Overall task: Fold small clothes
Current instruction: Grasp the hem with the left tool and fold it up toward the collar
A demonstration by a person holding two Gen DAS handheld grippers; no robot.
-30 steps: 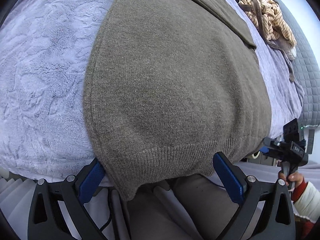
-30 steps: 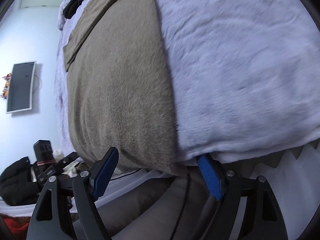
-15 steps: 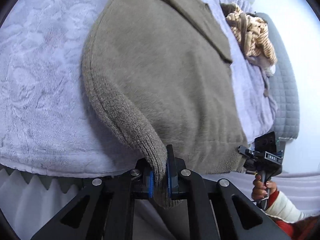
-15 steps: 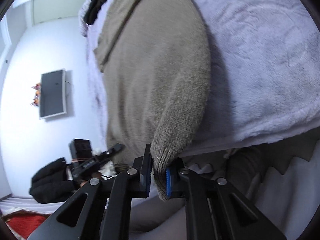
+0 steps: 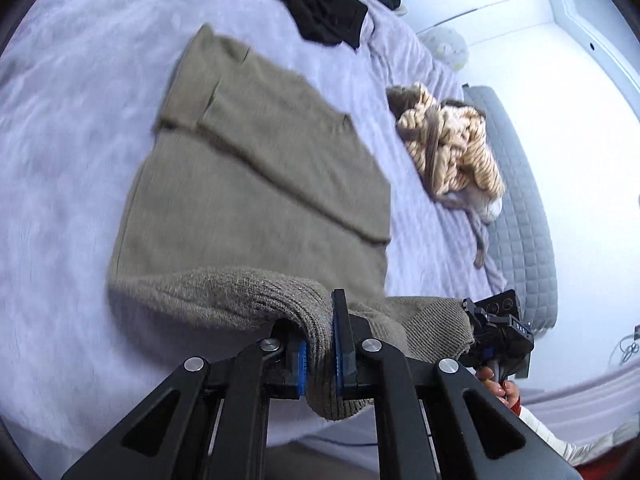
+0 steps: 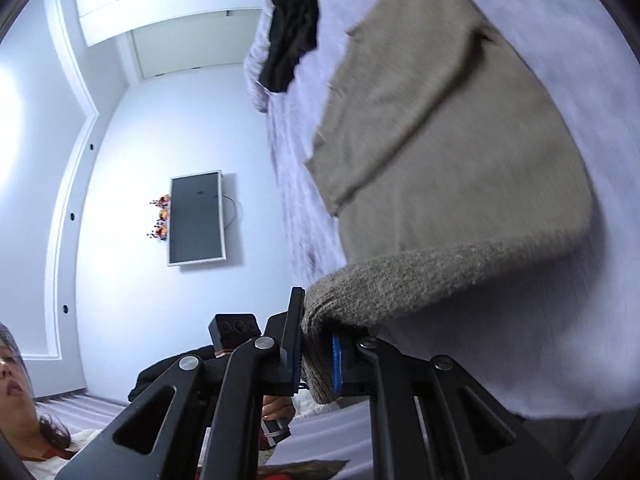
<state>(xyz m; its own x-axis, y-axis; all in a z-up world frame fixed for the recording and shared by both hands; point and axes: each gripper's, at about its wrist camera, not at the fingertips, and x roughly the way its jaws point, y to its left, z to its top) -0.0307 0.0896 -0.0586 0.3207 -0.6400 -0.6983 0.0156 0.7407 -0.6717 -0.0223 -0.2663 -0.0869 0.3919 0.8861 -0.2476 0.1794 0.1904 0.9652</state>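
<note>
An olive-brown knit sweater [image 5: 256,184] lies spread on the lilac bed cover [image 5: 72,152], its sleeves folded in over the body. My left gripper [image 5: 320,360] is shut on the ribbed hem at one near corner, which is lifted off the bed and curls back over the sweater. In the right wrist view the same sweater [image 6: 440,140] stretches away, and my right gripper [image 6: 316,356] is shut on the other hem corner, also raised. The right gripper shows in the left wrist view as a black device [image 5: 500,328] held by a hand.
A black garment [image 5: 320,4] lies at the far end of the bed. A tan striped garment [image 5: 448,144] is bunched to the right beside a grey quilted pad [image 5: 520,208]. In the right wrist view a wall screen [image 6: 196,220] hangs beyond the bed, and a person is at lower left.
Both grippers stood open at the hem a second ago, then closed on its corners. Since then both have risen and carried the hem up and forward over the sweater.
</note>
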